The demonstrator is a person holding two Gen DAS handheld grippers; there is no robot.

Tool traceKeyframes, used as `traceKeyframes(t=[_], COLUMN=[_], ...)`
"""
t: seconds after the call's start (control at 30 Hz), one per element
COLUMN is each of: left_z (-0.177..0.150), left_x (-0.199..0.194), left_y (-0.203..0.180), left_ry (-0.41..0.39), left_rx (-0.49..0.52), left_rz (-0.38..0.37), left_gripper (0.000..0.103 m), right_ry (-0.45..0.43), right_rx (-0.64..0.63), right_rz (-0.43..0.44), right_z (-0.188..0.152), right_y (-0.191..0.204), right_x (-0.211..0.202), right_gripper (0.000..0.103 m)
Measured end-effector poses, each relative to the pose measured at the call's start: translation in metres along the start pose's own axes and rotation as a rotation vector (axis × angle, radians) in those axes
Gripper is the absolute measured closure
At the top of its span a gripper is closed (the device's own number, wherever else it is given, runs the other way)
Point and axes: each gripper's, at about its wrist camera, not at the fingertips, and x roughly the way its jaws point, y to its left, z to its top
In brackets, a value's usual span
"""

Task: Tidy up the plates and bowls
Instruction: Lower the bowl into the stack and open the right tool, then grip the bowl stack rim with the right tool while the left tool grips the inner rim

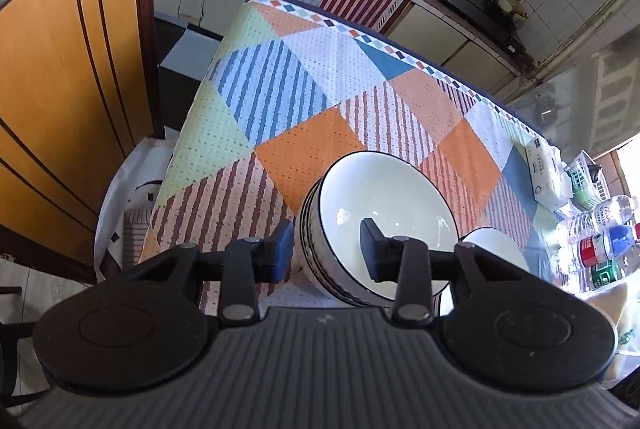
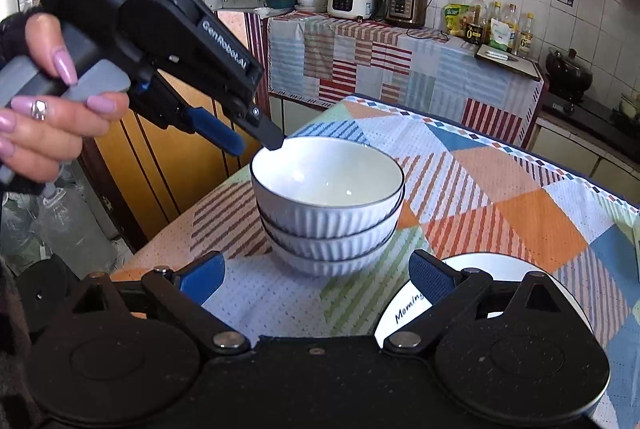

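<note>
A stack of three white ribbed bowls with dark rims (image 2: 328,205) stands on the patterned tablecloth (image 2: 500,189). My left gripper (image 1: 328,249) is open, one finger outside the top bowl's (image 1: 384,213) near rim and one inside it, not clamped. It also shows in the right wrist view (image 2: 256,145), held by a hand above the stack's left rim. My right gripper (image 2: 316,279) is open and empty, just in front of the stack. A white plate (image 2: 404,313) with writing lies under its right finger; it also shows in the left wrist view (image 1: 504,249).
A wooden cabinet (image 1: 60,69) stands left of the table. A tissue pack (image 1: 546,169) and plastic bottles (image 1: 600,245) sit at the table's right end. A covered counter (image 2: 400,61) with cookers and sauce bottles runs behind.
</note>
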Motion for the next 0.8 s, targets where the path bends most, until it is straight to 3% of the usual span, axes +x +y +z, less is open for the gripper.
traceKeyframes(t=[0.3, 0.57, 0.8], left_z=[-0.001, -0.005, -0.003], left_x=[0.029, 0.065, 0.08], left_y=[0.019, 0.035, 0.035], left_ry=[0.076, 0.132, 0.106], left_rx=[-0.078, -0.144, -0.169], left_rz=[-0.052, -0.117, -0.128], left_gripper=[0.053, 0.05, 0.052], right_ry=[0.038, 0.169, 0.238], right_rx=[-0.182, -0.096, -0.098], right_rz=[-0.051, -0.01, 0.054], right_z=[0.002, 0.023, 0.031], right_y=[0.013, -0.007, -0.013], right_x=[0.016, 0.065, 0.091], right_gripper=[0.003, 0.002, 0.001])
